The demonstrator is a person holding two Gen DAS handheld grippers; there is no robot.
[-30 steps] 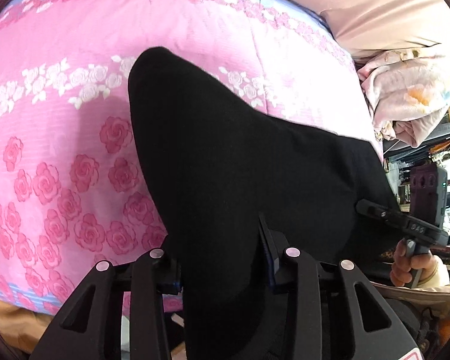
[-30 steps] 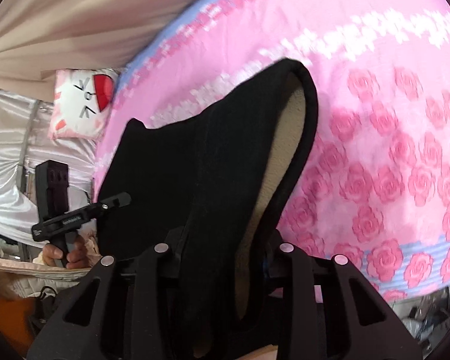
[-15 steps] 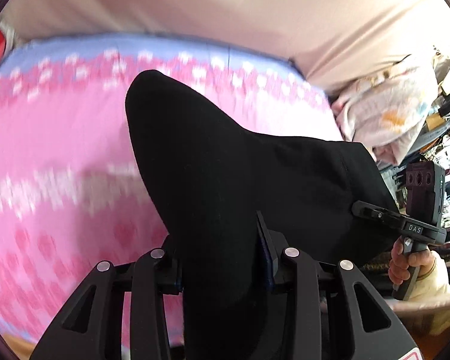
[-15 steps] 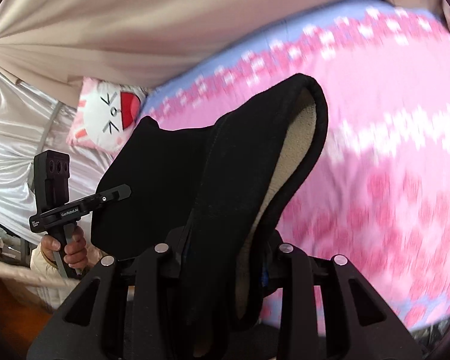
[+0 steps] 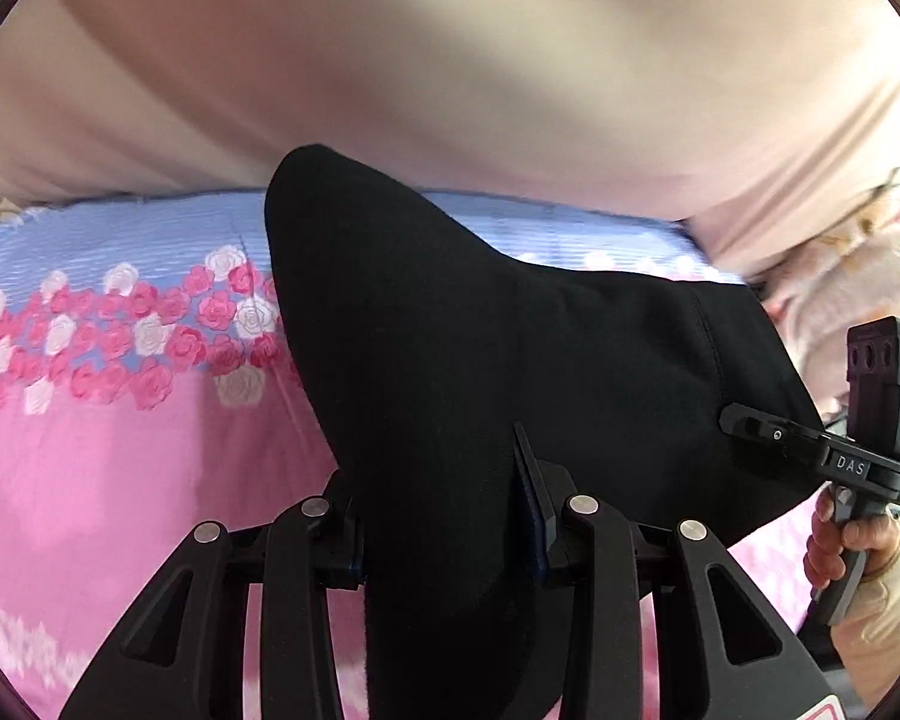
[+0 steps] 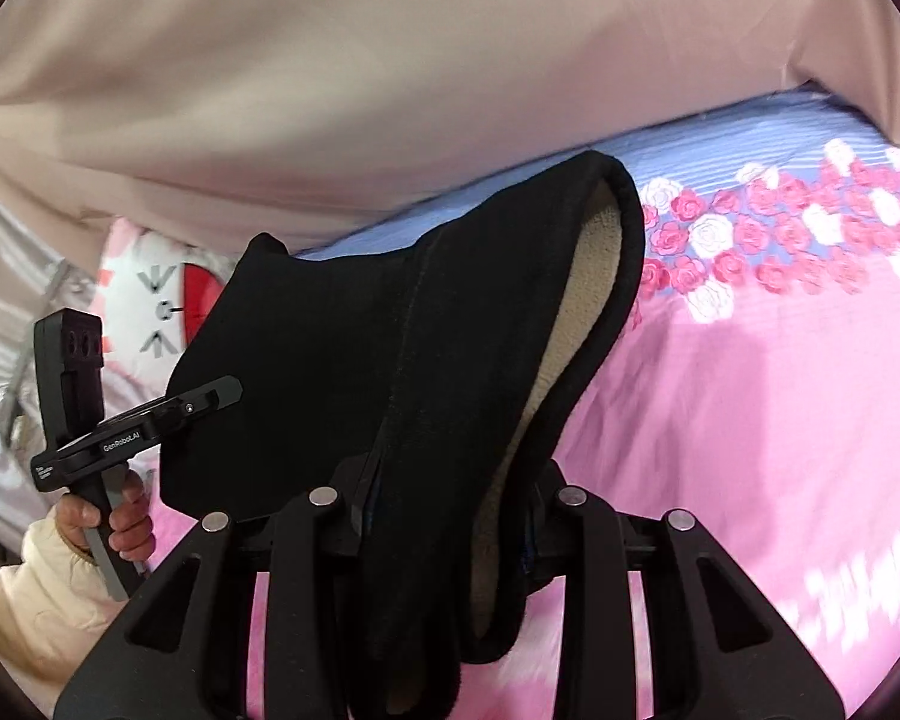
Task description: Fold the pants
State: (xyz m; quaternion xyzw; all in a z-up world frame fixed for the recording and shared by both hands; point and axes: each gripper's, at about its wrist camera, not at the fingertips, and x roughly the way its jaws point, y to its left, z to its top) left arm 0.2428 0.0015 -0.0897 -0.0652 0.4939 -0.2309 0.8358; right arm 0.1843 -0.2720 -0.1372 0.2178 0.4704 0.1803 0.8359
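Black pants [image 5: 480, 360] hang lifted above the bed, stretched between both grippers. In the left wrist view my left gripper [image 5: 444, 516] is shut on one bunched end of the cloth. The right gripper [image 5: 735, 423] clamps the other end at the far right, held by a hand [image 5: 852, 540]. In the right wrist view my right gripper [image 6: 450, 516] is shut on the pants [image 6: 342, 360], whose beige fleece lining [image 6: 582, 312] shows at the open edge. The left gripper [image 6: 225, 390] grips the cloth's left corner there. The fingertips are hidden in the fabric.
Below lies a pink bedspread [image 5: 120, 480] with a rose band and a blue striped border [image 6: 750, 138] at its far edge. A beige curtain [image 5: 450, 60] hangs behind the bed. A cat-face pillow [image 6: 150, 300] sits at the left and bundled bedding [image 5: 858, 276] at the right.
Both grippers have carried the pants across the bed toward its far edge. The blue border and the beige curtain now fill the upper views. Both grips are unchanged.
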